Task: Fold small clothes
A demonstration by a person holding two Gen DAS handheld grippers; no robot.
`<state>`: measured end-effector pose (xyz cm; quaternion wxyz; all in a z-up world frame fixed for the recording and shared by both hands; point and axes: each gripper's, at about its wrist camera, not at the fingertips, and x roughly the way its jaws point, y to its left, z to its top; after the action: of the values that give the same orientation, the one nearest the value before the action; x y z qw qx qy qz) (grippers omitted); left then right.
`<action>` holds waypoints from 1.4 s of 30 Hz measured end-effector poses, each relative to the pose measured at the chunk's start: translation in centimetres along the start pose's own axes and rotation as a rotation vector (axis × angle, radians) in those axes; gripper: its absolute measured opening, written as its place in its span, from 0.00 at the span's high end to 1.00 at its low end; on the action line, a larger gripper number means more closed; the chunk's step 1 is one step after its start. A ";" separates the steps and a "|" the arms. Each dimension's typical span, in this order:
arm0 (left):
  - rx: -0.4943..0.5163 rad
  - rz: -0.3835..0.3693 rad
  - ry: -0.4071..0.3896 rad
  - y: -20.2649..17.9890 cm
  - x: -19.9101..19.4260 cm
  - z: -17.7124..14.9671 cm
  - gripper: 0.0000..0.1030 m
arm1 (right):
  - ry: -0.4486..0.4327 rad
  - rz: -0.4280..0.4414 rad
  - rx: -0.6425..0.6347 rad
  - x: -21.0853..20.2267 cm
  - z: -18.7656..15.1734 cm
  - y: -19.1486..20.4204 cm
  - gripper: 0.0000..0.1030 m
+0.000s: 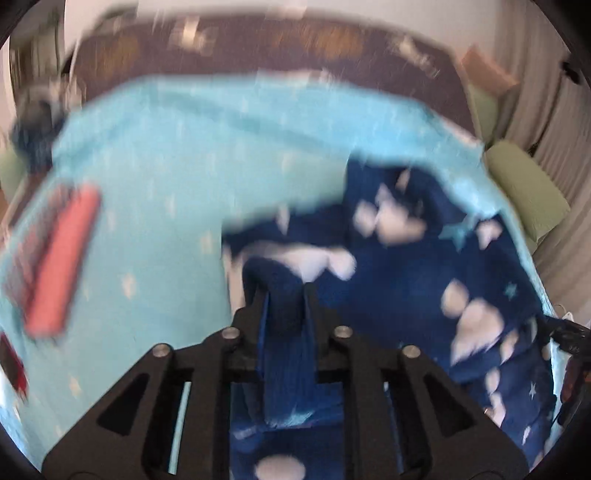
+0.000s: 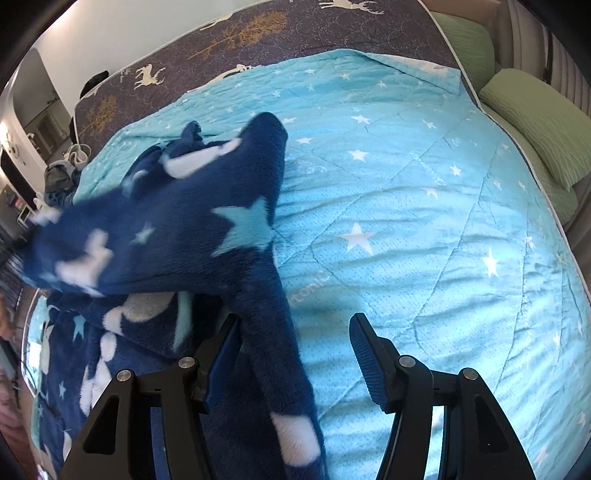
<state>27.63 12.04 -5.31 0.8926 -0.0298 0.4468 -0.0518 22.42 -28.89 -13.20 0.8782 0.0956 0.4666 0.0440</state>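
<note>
We start on our left. The left gripper [image 1: 286,295] has its fingers drawn close together, clenched on a fold of the navy fleece garment [image 1: 406,266], which bunches up between the pads and runs back toward the camera. The whole left view is smeared with blur. Left of these fingers lies the light blue star quilt [image 1: 155,177], with a red object [image 1: 61,258] on it that we cannot identify. To the right of the fingers the fleece, with its white clouds and pale stars, spreads over the quilt.

Moving to our right gripper [image 2: 291,354], its fingers stand well apart, released. A narrow limb of the navy garment [image 2: 177,229] passes between them, lying against the left finger [image 2: 225,350] and clear of the right finger [image 2: 369,354]. Ahead and to the left of the fingers, the bulk of the fleece is lifted and blurred at its far left end. Ahead and to the right is bare quilt [image 2: 424,206]. Further right, green pillows [image 2: 535,122] sit at the bed's edge, and a dark deer-patterned mattress [image 2: 258,29] shows beyond the quilt.
</note>
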 end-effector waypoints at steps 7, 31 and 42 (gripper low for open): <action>0.010 0.051 -0.133 -0.8 -3.4 -0.5 0.52 | -0.136 0.083 -0.019 -4.2 2.5 2.3 0.49; 0.020 -0.007 -0.170 -3.0 -3.8 -0.7 0.18 | -0.075 0.007 -0.088 -1.0 7.1 5.7 0.87; 0.071 0.025 -0.050 -2.8 7.4 -0.1 0.10 | 0.007 -0.033 0.039 9.0 13.1 2.3 0.77</action>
<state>31.77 8.39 -10.97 0.9047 0.0063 0.4224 -0.0555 38.32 -26.78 -12.84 0.8752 0.1048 0.4719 0.0209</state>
